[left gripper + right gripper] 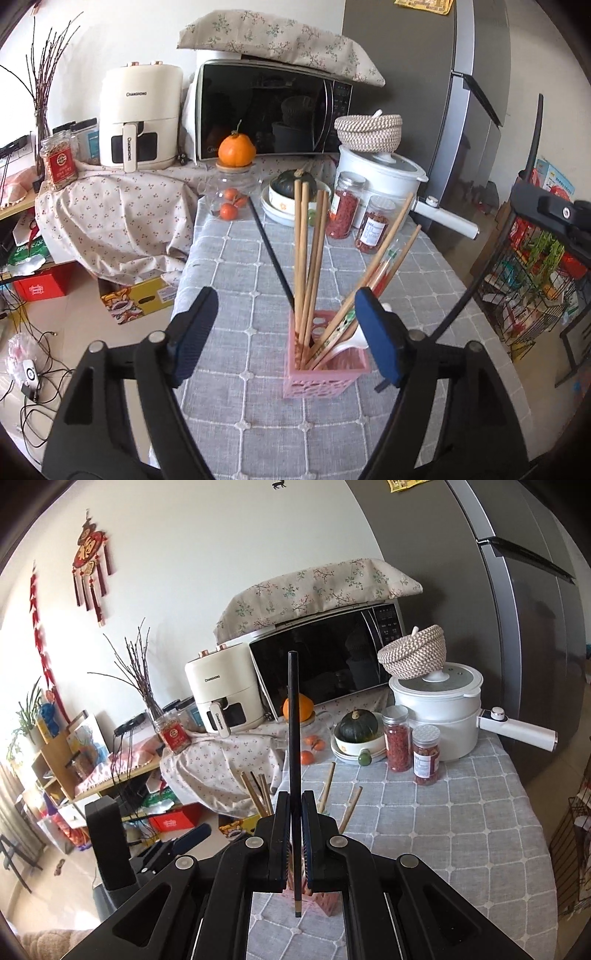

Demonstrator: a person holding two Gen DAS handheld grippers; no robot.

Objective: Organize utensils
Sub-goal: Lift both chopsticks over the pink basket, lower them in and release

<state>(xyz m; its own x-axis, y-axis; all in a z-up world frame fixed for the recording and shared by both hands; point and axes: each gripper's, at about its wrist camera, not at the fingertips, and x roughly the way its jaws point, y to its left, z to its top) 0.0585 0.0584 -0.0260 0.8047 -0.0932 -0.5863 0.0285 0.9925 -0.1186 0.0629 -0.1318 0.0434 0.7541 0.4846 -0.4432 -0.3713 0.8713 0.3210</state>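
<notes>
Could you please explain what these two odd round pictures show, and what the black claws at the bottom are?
The claws are two hand-held grippers; a person carries one in each hand, and each has a wide-angle camera looking along its fingers. One picture comes from the left gripper, the other from the right gripper.

The left gripper's jaws stand open with nothing pressed between them. Just ahead of it, a pink utensil holder stands on the grey checked tablecloth, holding wooden chopsticks and a white spoon.

The right gripper is shut on a single black chopstick, held upright just above the holder.

Farther back stand a microwave, an air fryer, a white pot, jars and an orange.
</notes>
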